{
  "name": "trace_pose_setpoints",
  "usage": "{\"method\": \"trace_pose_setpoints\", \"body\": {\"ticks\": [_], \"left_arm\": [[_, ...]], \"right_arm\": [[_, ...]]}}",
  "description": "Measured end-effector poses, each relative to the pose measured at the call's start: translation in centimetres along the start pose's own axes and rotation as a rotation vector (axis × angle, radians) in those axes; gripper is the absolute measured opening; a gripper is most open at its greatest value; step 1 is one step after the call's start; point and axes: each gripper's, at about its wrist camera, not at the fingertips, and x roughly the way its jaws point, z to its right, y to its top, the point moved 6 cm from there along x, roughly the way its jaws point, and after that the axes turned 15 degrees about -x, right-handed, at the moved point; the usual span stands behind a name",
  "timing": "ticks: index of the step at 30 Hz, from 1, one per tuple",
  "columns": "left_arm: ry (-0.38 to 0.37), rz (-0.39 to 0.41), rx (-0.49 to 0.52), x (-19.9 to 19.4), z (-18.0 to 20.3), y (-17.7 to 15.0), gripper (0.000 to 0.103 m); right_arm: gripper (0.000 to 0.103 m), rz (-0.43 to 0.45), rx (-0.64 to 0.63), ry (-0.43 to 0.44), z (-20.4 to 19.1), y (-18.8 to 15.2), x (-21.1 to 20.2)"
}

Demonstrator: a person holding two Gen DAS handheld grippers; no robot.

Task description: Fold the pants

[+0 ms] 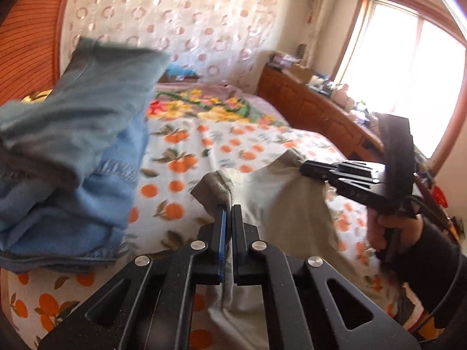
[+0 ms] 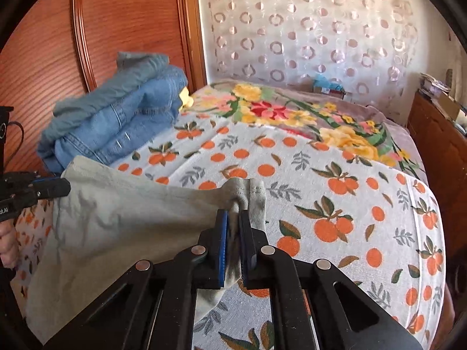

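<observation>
**Both grippers clamped on the pants**

We've got the L gripper (image 1: 229,214) angled down, pinching one corner of the beige pants (image 1: 280,204); R gripper (image 2: 233,218) angled down too, clenched on the opp. corner. Edge stretched across between them, rest hanging twd the bed (image 2: 321,175). Jeans pile (image 2: 122,116) by the headboard.

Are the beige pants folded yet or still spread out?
Not folded: the beige pants hang stretched between the left gripper and the right gripper, both shut on one edge above the bed.
</observation>
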Motion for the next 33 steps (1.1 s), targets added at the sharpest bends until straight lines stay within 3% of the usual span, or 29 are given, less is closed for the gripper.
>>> {"method": "trace_pose_setpoints", "body": {"ticks": [7,13,19,23,28,33], "left_arm": [[-0.048,-0.022,0.036,0.5,2.2,0.9,0.004],[-0.062,-0.067,0.060,0.9,3.6,-0.9,0.004],[-0.033,-0.114,0.034,1.9,2.2,-2.5,0.004],[0.008,-0.070,0.027,2.2,1.4,-0.8,0.004],[0.111,-0.011,0.013,2.6,-0.9,1.7,0.004],[0.102,-0.034,0.005,2.2,-1.5,1.2,0.013]], "right_arm": [[0.007,-0.041,0.040,-0.041,1.0,-2.0,0.1],[0.007,-0.060,0.033,-0.049,0.7,-1.7,0.4],[0.007,-0.060,0.031,-0.047,0.6,-1.5,0.2],[0.007,-0.065,0.027,-0.047,0.9,-1.7,0.6],[0.007,-0.073,0.020,-0.049,0.7,-1.7,0.4],[0.013,-0.084,0.037,-0.045,0.6,-1.8,-1.0]]}}
